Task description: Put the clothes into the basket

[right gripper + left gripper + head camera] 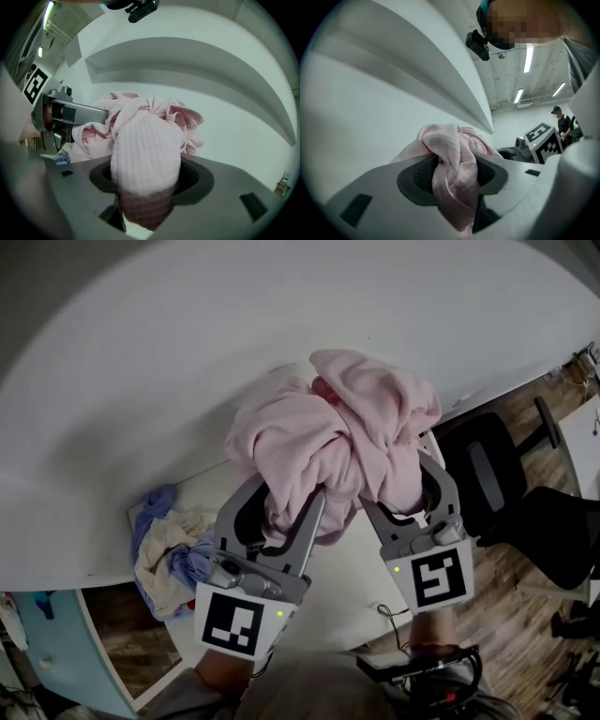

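Observation:
A bunched pink garment (337, 432) hangs in the air, held between both grippers in front of a white wall. My left gripper (286, 493) is shut on the pink garment (452, 164), whose fabric fills the gap between its dark pads. My right gripper (398, 486) is shut on another fold of the same pink garment (145, 157), which bulges out between its pads. In the right gripper view the left gripper (70, 115) shows at the left, clamped into the cloth. A heap of cream and blue clothes (169, 549) lies on the white table (352, 596) below, at the left. No basket is in view.
A curved white wall (187, 381) fills the space ahead. A black office chair (525, 493) stands on the wooden floor at the right. A black cable (389, 620) lies at the table's near edge. A light blue cabinet (47, 643) is at the lower left.

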The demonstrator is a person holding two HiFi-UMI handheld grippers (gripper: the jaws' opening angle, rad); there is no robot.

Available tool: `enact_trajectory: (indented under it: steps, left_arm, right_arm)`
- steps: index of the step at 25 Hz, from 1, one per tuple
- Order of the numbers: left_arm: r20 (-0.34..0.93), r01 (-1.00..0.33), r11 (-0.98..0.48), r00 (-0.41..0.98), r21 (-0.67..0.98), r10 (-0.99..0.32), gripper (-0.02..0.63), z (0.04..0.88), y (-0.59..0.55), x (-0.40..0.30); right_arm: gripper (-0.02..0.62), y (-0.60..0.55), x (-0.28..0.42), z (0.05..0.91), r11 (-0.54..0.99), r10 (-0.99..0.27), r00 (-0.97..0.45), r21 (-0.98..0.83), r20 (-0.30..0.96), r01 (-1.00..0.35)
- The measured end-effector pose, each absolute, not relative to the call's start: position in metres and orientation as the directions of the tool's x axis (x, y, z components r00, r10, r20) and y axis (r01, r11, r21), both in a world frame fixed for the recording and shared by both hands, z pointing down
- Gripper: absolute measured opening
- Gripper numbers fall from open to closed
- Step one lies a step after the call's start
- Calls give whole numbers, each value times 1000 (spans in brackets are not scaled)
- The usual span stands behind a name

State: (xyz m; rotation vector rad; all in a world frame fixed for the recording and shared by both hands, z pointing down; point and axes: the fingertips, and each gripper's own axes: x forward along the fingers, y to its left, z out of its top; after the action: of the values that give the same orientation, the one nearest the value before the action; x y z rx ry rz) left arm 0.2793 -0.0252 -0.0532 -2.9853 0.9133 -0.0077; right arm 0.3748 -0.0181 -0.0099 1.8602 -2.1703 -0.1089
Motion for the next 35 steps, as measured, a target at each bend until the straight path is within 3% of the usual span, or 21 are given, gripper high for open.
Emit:
enact_trajectory:
  steps: [12,28,35]
  left_arm:
    - [163,-649,-759,756,56,-634,230,9,-78,289]
    - [158,-648,-760,757,56,-634,198,12,-71,289]
    - [118,-645,-764,761,25,-638,107,-5,-50,290]
  right_arm:
    - [373,-57,391,76,233,-902,-129,211,412,-949]
    - [328,-56,395,69,179,-938,-101,215,331,-960]
    - [259,-42,376,49,198,-959,-155,169,238,-966]
